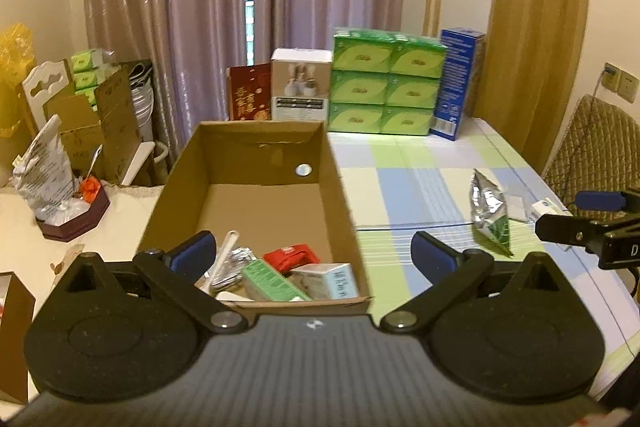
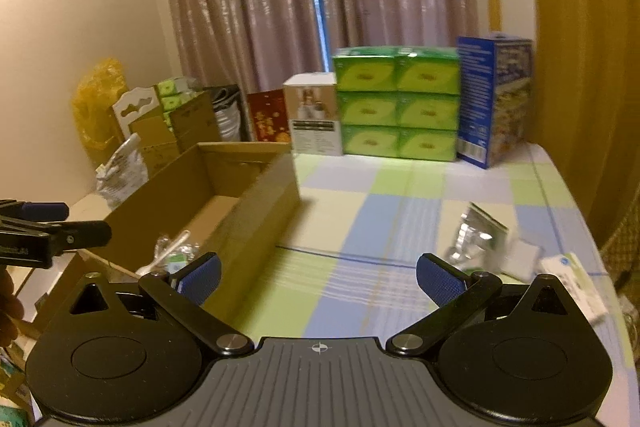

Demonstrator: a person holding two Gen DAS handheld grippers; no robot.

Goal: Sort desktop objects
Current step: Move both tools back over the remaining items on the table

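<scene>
An open cardboard box [image 1: 240,163] stands on the checked tablecloth [image 1: 416,187]. Its near end holds a red packet [image 1: 291,257], a green box [image 1: 272,282], a pale carton [image 1: 332,279], foil packets and a white spoon [image 1: 224,259]. My left gripper [image 1: 316,257] is open and empty above the box's near end. A silver and green foil pouch [image 1: 490,213] lies on the cloth to the right, with small white packets [image 1: 544,207] beside it. My right gripper [image 2: 318,277] is open and empty over the cloth, right of the box [image 2: 256,203]; the pouch [image 2: 478,235] lies ahead of its right finger.
Stacked green tissue packs [image 1: 386,83], a blue carton [image 1: 458,83], a white box [image 1: 300,83] and a red box [image 1: 250,93] line the table's far edge. Cardboard boxes, a chair and bags crowd the left [image 1: 92,123]. A padded chair [image 1: 596,151] stands at right.
</scene>
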